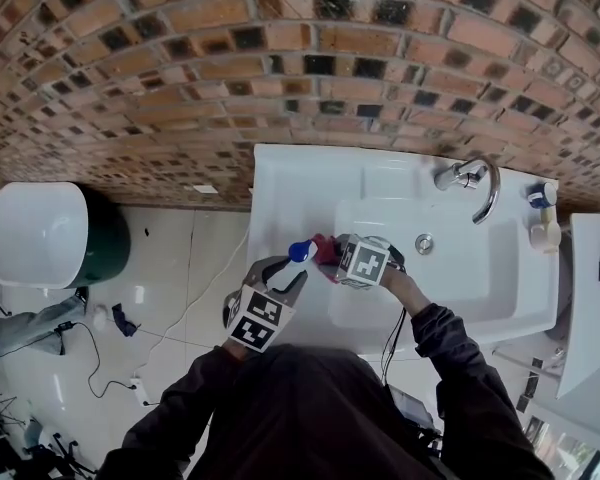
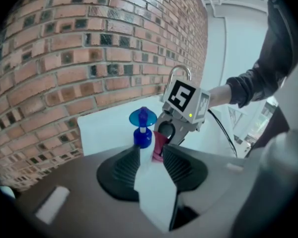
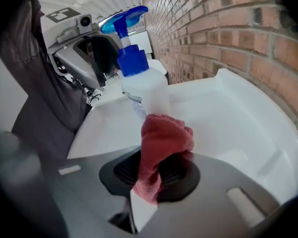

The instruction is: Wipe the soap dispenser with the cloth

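Soap dispenser, white with a blue pump, sat over the left front part of the sink, and I could not tell whether its base rested on the rim or hung just above it. My left gripper was clamped on the bottle's body just below the blue collar and held it upright. My right gripper was clenched on the red cloth, whose bunched end pressed against the side of the bottle facing it. I judged the wiping to be under way rather than finished: only that one side was being touched, and the pump head and the far side looked yet to be done, though no view showed how clean any part was. The sink was white and looked dry, with a curved tap and a drain further right. Behind it ran a brick wall, and pale floor tiles lay to the left.
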`<state>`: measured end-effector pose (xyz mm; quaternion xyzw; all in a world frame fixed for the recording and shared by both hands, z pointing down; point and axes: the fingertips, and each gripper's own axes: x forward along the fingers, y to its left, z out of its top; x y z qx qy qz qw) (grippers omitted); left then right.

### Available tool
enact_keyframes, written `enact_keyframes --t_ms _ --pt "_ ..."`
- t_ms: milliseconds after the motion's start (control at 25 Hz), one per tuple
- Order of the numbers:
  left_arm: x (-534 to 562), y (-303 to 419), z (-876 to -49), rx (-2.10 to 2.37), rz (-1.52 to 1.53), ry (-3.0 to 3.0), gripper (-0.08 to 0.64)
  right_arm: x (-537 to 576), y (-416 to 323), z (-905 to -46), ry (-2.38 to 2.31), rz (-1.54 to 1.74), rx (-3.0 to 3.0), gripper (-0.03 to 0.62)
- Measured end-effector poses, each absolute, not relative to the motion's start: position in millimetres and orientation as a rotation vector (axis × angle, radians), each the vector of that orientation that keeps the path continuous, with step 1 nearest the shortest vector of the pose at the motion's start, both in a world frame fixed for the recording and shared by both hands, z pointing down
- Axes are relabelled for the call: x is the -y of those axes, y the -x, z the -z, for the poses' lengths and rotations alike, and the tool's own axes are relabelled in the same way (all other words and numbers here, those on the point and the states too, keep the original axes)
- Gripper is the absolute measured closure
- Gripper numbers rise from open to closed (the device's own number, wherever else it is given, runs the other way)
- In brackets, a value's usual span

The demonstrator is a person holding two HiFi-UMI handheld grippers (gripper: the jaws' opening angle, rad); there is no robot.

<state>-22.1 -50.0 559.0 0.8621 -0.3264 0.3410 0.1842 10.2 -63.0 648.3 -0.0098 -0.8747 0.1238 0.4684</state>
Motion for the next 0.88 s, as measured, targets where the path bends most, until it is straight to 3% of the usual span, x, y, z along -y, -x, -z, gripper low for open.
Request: enact_keyframes --t_ms 160,520,760,880 --pt "48 24 -556 0.938 -0.949 -2.422 0.411 84 -27 -624 -0.011 -0.205 2.169 0.522" --pt "40 20 -561 0.943 -0.953 -2.369 0.411 94 -3 -606 0.178 0.504 1.989 0.522" --pt "46 32 -558 0.976 -0.945 -2.363 0.407 61 -9 -606 0.283 0.52 1.977 0.523" --pt "50 33 -555 0.966 -0.949 -2.391 0.372 37 -3 -605 0.316 0.513 1.99 0.523"
